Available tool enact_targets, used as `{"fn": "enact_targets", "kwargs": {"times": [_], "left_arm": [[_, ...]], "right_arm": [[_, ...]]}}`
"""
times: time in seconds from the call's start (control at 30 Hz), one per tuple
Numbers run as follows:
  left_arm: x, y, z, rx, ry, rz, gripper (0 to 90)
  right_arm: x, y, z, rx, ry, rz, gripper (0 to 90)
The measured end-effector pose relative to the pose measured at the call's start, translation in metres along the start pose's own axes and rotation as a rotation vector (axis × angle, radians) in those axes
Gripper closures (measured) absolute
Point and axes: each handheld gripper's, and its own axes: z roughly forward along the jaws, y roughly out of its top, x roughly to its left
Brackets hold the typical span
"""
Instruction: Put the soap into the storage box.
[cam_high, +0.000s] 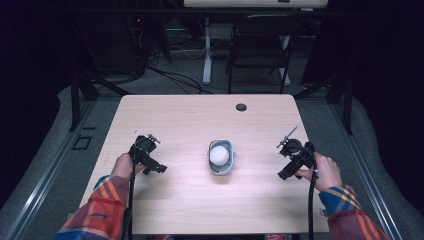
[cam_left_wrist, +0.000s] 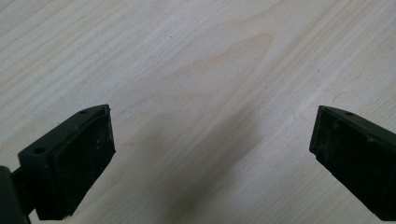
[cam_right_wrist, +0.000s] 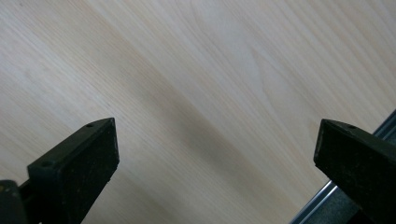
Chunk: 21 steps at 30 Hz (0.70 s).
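With the white ball (cam_high: 219, 154) seated in the grey cup (cam_high: 221, 170) mid-worktop (cam_high: 190, 115) and both claws wide and empty, left claw (cam_high: 155, 167) and right claw (cam_high: 285, 172) flanking the cup, a careless reach could tip it

The high view looked forward and down from above over the whole bench (cam_high: 200, 115); both gripper views faced its bare wood from close up.

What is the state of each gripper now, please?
Left gripper: open, holding nothing, over bare table.
Right gripper: open, holding nothing, near the table edge.
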Motion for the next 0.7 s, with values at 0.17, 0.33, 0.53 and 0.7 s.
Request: {"fn": "enact_targets", "kwargs": {"times": [0.17,0.33,0.53,0.7], "left_arm": [[-0.001,0.0,-0.001,0.0,-0.002,0.004,0.0],[-0.003,0.0,-0.001,0.002,-0.001,0.006,0.0],[-0.003,0.0,-0.002,0.003,0.0,0.01,0.0],[-0.003,0.0,-0.002,0.002,0.0,0.015,0.0]], "right_arm": [[-0.002,-0.015,0.008,0.013,-0.001,0.028,0.0],[-0.005,-0.031,0.018,0.048,-0.014,0.04,0.0],[-0.004,-0.037,0.029,0.091,-0.029,0.047,0.0],[-0.005,-0.035,0.027,0.133,-0.033,0.014,0.0]]}}
